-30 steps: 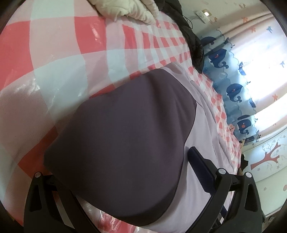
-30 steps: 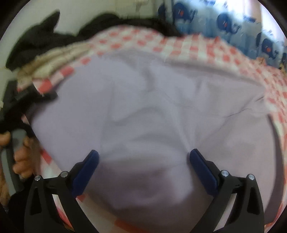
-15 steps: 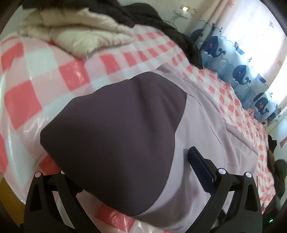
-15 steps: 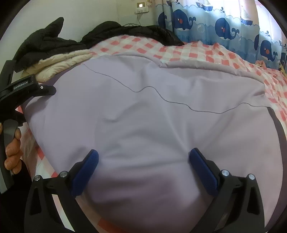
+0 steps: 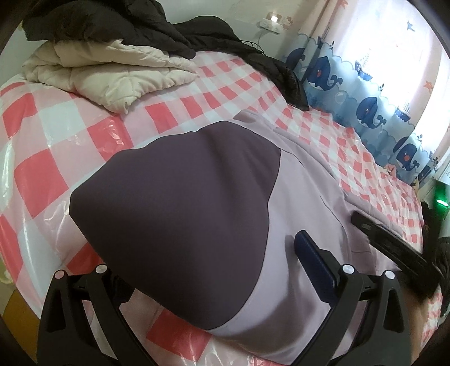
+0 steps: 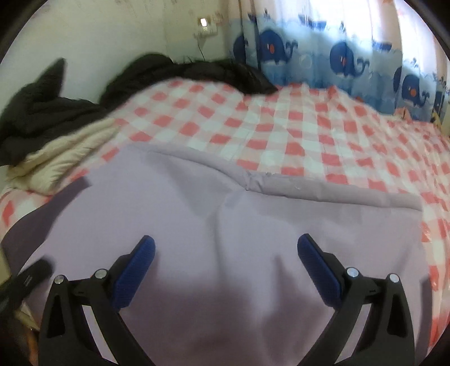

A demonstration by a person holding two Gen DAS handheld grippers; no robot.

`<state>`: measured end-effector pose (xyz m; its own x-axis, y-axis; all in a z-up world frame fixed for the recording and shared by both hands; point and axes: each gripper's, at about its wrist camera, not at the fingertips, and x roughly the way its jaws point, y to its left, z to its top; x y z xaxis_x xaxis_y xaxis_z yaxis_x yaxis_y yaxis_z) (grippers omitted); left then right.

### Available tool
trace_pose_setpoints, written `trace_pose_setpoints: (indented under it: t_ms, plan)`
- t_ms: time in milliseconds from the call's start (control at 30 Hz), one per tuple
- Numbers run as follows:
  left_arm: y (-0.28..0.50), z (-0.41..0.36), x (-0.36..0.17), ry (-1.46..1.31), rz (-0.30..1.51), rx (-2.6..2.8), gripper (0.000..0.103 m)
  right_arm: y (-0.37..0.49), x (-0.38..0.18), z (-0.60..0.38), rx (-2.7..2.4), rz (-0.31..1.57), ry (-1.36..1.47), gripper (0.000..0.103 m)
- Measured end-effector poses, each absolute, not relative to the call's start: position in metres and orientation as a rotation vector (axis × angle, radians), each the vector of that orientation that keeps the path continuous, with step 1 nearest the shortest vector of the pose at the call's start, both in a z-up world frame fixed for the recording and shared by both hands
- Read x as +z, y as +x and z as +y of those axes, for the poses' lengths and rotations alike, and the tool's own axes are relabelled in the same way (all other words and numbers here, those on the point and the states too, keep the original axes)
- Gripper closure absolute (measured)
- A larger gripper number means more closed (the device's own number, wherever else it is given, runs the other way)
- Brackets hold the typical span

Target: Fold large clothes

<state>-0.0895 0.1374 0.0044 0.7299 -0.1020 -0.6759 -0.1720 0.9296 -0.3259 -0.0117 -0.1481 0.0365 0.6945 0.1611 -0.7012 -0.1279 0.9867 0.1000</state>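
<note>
A large lilac garment (image 6: 253, 225) with a dark purple panel (image 5: 182, 191) lies folded on the red-and-white checked bed (image 5: 56, 135). My left gripper (image 5: 202, 253) is open over its near end; the dark panel hides the left finger, and the right blue pad (image 5: 312, 253) rests on the lilac cloth. My right gripper (image 6: 225, 253) is open just above the lilac cloth, both blue pads (image 6: 137, 261) showing. The right gripper's black body (image 5: 393, 247) shows at the right of the left wrist view.
A cream quilted coat (image 5: 112, 73) and black jackets (image 5: 168, 31) are piled at the head of the bed. A whale-print curtain (image 6: 337, 62) hangs along the far side. The wall has a socket (image 6: 206, 25).
Both grippers have drawn back and tilted up, so more of the bed and curtain shows. The lilac cloth now lies flatter with a folded far edge. The right view is motion-blurred.
</note>
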Motion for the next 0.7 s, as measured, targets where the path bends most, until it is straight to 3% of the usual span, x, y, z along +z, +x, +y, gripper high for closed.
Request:
trace_pose_setpoints:
  t_ms: [100, 167, 467, 700]
  plan:
    - [-0.091, 0.133, 0.005, -0.355, 0.751, 0.023, 0.008, 0.012, 0.000, -0.151, 0.156, 0.930, 0.082, 0.005]
    - [-0.092, 0.128, 0.006, -0.324, 0.742, 0.021, 0.008, 0.013, -0.013, -0.154, 0.162, 0.930, 0.097, 0.005]
    - [-0.100, 0.123, 0.011, -0.284, 0.722, 0.016, 0.008, -0.031, 0.018, -0.164, 0.252, 0.901, 0.117, 0.005]
    - [-0.100, 0.121, 0.012, -0.268, 0.718, 0.017, 0.008, -0.081, 0.006, -0.157, 0.267, 0.903, 0.034, 0.005]
